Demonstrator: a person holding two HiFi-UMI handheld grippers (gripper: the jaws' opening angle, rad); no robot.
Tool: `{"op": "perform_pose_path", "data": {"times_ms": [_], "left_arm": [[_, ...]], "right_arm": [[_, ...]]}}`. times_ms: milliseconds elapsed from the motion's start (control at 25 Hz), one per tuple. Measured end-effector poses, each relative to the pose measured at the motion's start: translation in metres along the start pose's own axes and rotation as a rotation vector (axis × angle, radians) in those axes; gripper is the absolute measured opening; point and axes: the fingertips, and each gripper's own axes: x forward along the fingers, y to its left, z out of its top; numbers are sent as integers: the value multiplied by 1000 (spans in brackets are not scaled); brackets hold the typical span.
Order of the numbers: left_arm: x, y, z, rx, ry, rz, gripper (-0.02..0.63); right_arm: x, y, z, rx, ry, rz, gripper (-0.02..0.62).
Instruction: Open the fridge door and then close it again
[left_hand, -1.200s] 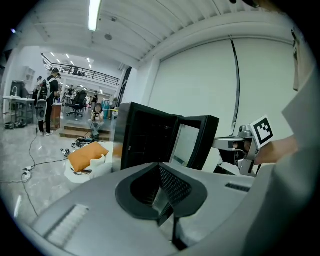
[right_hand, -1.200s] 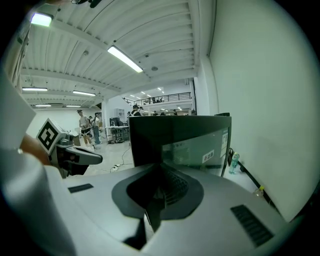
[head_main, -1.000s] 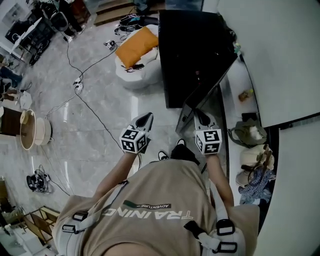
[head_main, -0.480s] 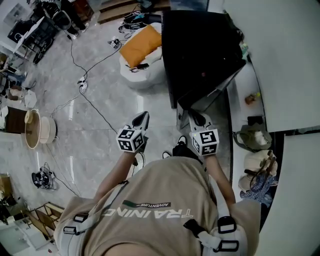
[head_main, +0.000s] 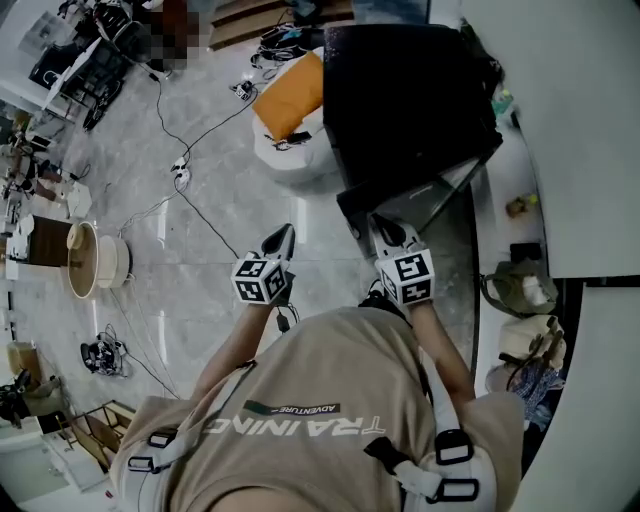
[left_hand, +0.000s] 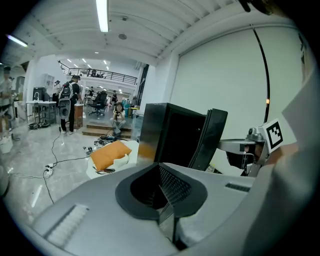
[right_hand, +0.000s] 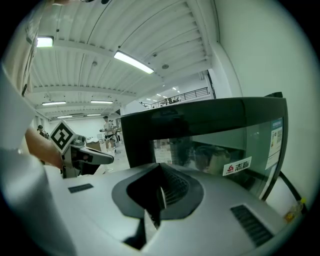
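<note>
Faces a black fridge (head_main: 400, 90) at 12 o'clock in the head view, with the glass fridge door (head_main: 430, 205) hanging partly open, swung out from the cabinet toward 6 o'clock. Holds the right gripper (head_main: 385, 232) at 1 o'clock, just beside the outer glass near what looks like the free edge of the door; cannot say from any view whether tip and glass actually touch. Shows fingers pressed together there, pinching nothing, with the stickered pane filling the right gripper view. Carries the left gripper (head_main: 280, 240) at 11 o'clock over the bare floor (head_main: 200, 270), well apart from the fridge, fingers likewise pressed together and empty. Leaves an orange cushion (head_main: 290, 95) lying at 11 o'clock beyond it, beside the cabinet. Appears, judging by the ajar door and a closed tip set against its outer face, to be in the closing half of the task, not yet finished. Calls next for a steady push with the right gripper toward 12 o'clock, following the arc of the door until it sits flush with the cabinet. Needs no grasp for that, only flat contact and a line that stays on the pane without sliding off its edge.
</note>
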Motion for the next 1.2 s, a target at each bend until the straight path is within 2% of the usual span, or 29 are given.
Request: {"op": "perform_pose_path", "data": {"times_ms": [400, 920, 1200], "left_arm": [[25, -2, 13, 25, -6, 30, 0], [65, 4, 35, -18, -27, 76, 0], [78, 10, 47, -45, -27, 80, 0]], "right_arm": [[30, -7, 9, -107, 28, 123, -4], [56, -13, 17, -119, 25, 241, -5], [68, -16, 24, -106, 33, 263, -5]]}}
